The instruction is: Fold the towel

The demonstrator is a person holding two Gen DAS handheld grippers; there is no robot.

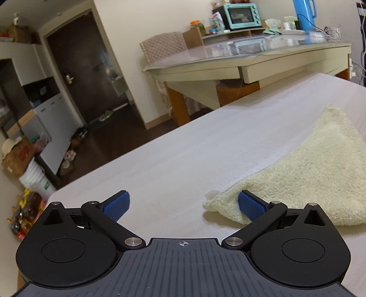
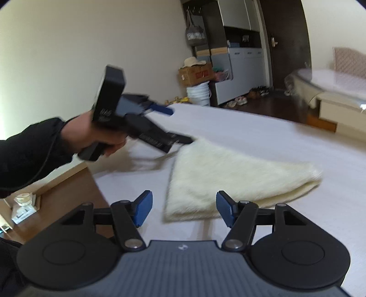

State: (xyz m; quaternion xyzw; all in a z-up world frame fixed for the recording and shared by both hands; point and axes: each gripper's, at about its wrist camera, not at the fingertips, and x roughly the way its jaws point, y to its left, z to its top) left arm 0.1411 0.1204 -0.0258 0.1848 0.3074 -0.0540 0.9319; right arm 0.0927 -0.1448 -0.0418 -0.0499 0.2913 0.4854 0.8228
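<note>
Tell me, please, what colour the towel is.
Pale cream-yellow, plain; the towel shows best in the left wrist view.

Towel on the bed

The towel [image 2: 231,178] lies on the bed [image 2: 286,137], between the left tool [image 2: 180,125] and right tool [image 2: 184,206].

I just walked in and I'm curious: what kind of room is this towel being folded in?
Probably a lived-in home: a toaster oven on a glass-topped table, and shoes by a dark door.
</note>
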